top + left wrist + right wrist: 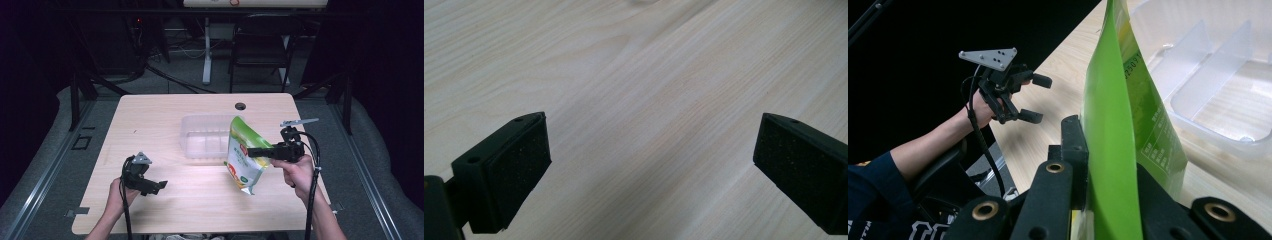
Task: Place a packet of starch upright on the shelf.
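A light wooden table (165,115) with pale grain stands on grey flooring. Near its far edge sits a small round dark cable hole (240,106). Beyond the table, in the dim background, a dark chair (260,47) stands beside a white post (207,50) rising from the floor, with black cables (170,77) trailing across the floor near them. Metal rails (40,175) run along the floor at both sides of the table, and a dark frame leg (75,100) stands at the left.
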`<state>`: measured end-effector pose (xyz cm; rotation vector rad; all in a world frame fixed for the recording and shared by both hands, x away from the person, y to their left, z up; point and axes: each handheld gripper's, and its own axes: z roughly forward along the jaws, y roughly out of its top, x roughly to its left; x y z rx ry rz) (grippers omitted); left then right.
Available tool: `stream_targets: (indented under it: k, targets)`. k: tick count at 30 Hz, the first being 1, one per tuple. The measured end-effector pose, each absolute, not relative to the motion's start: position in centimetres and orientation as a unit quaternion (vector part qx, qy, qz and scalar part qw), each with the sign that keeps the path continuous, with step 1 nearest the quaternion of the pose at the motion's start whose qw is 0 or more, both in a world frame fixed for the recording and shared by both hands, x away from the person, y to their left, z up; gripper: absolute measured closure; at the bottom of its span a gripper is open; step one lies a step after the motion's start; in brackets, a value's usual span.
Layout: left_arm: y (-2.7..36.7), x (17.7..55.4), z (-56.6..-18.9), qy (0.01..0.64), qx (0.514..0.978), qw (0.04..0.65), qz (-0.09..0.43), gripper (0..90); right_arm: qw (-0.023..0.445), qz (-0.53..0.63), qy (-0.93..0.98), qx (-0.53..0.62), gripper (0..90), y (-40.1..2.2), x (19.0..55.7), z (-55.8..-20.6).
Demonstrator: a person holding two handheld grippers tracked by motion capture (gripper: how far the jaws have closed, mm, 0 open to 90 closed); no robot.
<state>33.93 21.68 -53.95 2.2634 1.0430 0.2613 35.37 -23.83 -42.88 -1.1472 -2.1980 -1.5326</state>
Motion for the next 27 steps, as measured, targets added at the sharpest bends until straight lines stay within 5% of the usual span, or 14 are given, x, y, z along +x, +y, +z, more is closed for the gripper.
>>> stream_targets:
  k: [27]
  targets:
    - [21.7, 33.9, -53.9, 0.395, 0.858, 0.314, 0.099, 1.7, 0.081, -0.537, -0.75, -0.378, 90.0, -23.4, 37.0, -39.3]
